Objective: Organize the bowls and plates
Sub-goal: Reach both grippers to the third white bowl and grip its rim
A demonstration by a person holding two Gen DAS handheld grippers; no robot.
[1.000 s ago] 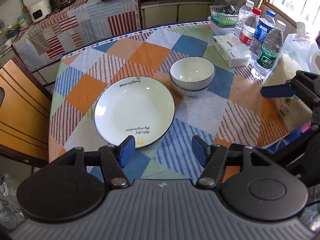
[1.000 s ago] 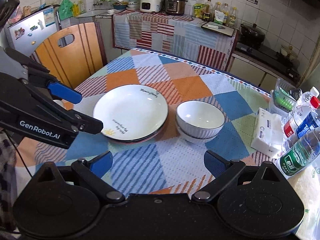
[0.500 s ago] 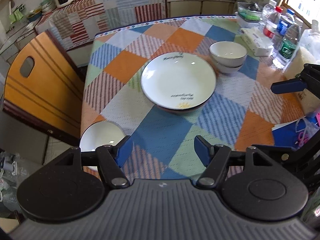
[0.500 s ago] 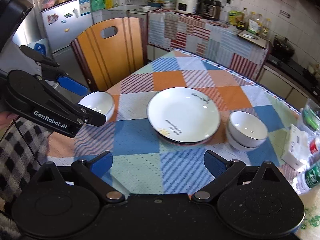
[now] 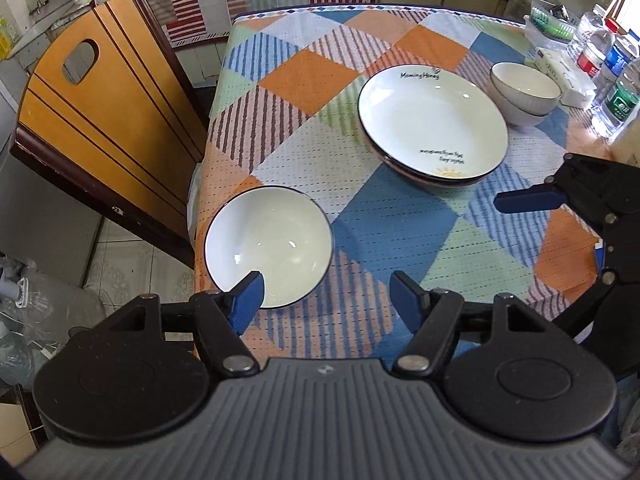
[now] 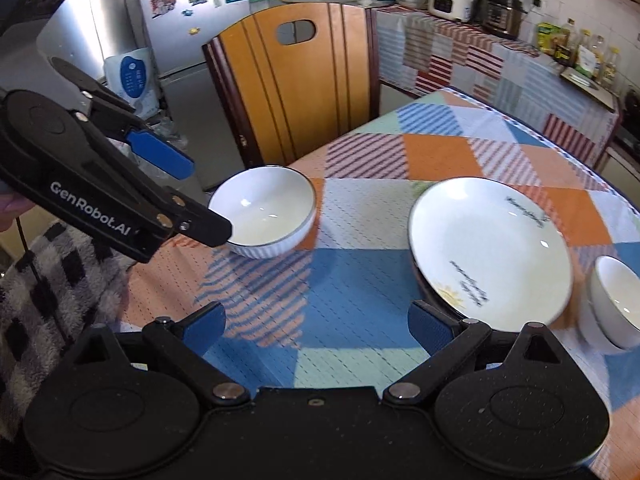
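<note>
A lone white bowl (image 5: 268,248) with a dark rim sits near the table's left edge. My left gripper (image 5: 326,292) hangs open just above and in front of it, with the left pad overlapping the bowl's near rim. In the right wrist view the left gripper (image 6: 192,196) reaches over that bowl (image 6: 264,212). My right gripper (image 6: 318,326) is open above the cloth, with nothing between its fingers. A stack of white plates (image 5: 432,128) lies mid-table, also seen as plates (image 6: 488,248). Two stacked bowls (image 5: 524,92) stand beyond it, at the right edge as bowls (image 6: 616,304).
A wooden chair (image 5: 100,120) stands against the table's left side. Water bottles (image 5: 616,92) and a tissue pack (image 5: 564,72) line the far right. The right gripper's blue pad (image 5: 528,201) juts in from the right. A checked sleeve (image 6: 52,280) is at the lower left.
Both grippers have swung left and lower, away from the plates. The lone bowl near the table's left edge came into view and now lies under my left gripper's fingers.
</note>
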